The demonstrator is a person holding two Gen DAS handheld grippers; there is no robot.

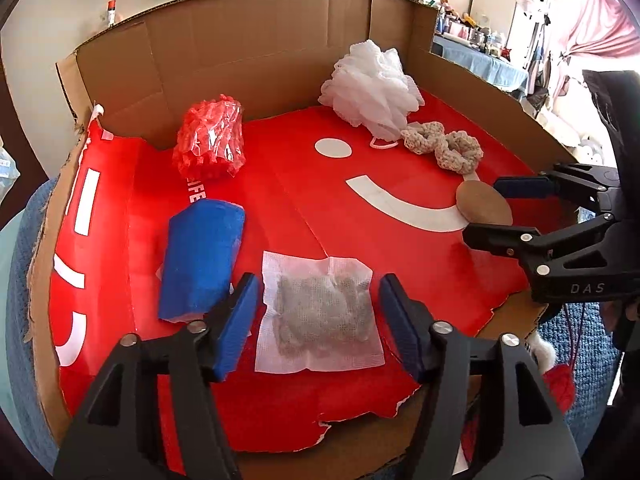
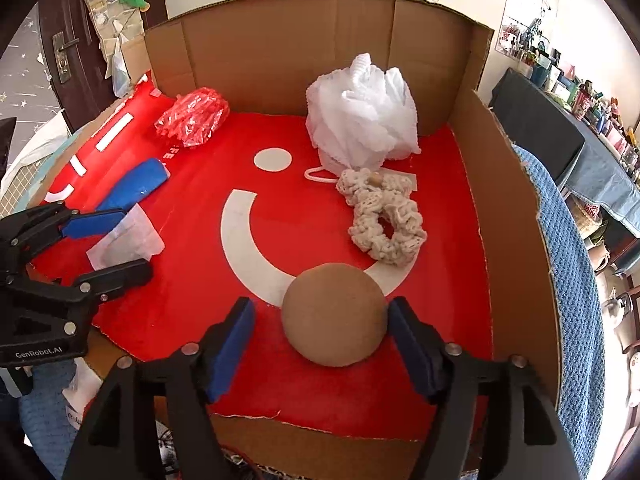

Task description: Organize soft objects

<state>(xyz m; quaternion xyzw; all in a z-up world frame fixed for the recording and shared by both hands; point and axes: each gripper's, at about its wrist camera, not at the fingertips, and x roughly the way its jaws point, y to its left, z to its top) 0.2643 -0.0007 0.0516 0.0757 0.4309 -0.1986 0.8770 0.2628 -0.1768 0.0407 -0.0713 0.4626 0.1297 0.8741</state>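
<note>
Surface: red sheet with white marks, lying inside an opened cardboard box whose brown walls stand at the back and right
Room: cluttered shelves and a blue cloth behind the right wall
Left tongs: apart, low over the near left part of the sheet, one pad on each side of the pouch, not pressing it
Pouch: flat white mesh bag with grey filling, lying on the sheet between the left tongs
Blue roll: just left of the pouch, lying on its side
Red bundle: crinkled plastic wrap, further back, near the left end of the back wall
Right tongs: apart, around the brown pad; the right finger seems to touch it, the left one is clear
Brown pad: round, domed, on the white curved mark
Scrunchie: cream crochet ring, behind the brown pad
White puff: net bath sponge in the back right corner, its cord loop beside the scrunchie
</note>
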